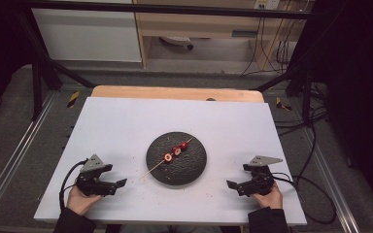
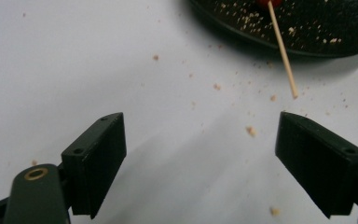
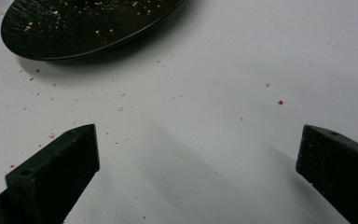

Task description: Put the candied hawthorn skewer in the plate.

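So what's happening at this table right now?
A person holds a left gripper and a right gripper low over the white table, both open and empty, either side of a black plate. On the plate lies a wooden skewer with three red fruit pieces. Crumbs are scattered around.

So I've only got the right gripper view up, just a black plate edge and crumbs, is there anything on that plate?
Observer: Yes. In the high view a wooden skewer lies across the black plate, threaded with three red fruit pieces.
Operator: Does the skewer stay inside the rim?
Observer: No. Its bare end sticks out past the rim toward the left claw, as the left gripper view shows.
Operator: Is that claw holding it?
Observer: No. Its jaws stand wide apart with nothing but white table between them, short of the stick's tip.
Operator: And mine?
Observer: The right claw is open too, resting right of the plate.
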`<state>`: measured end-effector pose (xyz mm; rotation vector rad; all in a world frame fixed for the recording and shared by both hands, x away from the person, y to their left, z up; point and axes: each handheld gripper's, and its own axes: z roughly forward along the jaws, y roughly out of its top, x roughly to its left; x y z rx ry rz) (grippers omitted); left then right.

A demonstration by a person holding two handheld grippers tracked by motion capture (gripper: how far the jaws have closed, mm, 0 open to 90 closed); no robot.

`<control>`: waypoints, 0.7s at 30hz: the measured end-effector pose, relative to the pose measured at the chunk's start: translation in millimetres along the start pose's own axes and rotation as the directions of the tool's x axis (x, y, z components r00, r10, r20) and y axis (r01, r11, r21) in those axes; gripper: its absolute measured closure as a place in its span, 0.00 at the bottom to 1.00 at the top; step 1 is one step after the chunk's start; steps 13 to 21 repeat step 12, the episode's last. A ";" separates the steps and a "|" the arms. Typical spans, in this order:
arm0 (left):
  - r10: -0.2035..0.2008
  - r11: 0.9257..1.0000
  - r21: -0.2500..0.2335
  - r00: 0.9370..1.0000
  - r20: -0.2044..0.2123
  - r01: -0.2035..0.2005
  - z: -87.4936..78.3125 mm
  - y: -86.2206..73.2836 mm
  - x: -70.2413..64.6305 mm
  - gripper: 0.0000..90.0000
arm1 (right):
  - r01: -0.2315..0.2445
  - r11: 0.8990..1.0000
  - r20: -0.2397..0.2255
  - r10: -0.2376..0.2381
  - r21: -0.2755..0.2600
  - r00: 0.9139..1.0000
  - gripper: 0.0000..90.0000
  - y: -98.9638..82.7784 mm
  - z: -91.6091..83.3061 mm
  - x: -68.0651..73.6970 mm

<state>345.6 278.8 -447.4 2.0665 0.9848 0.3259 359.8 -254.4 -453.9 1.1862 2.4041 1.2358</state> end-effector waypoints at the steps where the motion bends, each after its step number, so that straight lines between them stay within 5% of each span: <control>1: -0.008 1.000 -0.001 1.000 -0.003 0.008 -0.7 -3.5 2.4 0.18 | 0.001 1.000 0.001 -0.001 -0.001 1.000 0.00 -0.2 0.4 0.0; 5: -0.037 0.999 -0.013 0.999 0.002 0.037 -2.8 -8.7 8.8 0.18 | 0.007 1.000 0.006 -0.007 0.011 1.000 0.00 -1.0 1.9 0.2; 21: -0.021 1.000 -0.018 1.000 0.001 0.021 -6.6 -12.1 8.2 0.19 | 0.004 1.000 0.006 -0.004 0.013 1.000 0.00 -1.7 2.0 0.8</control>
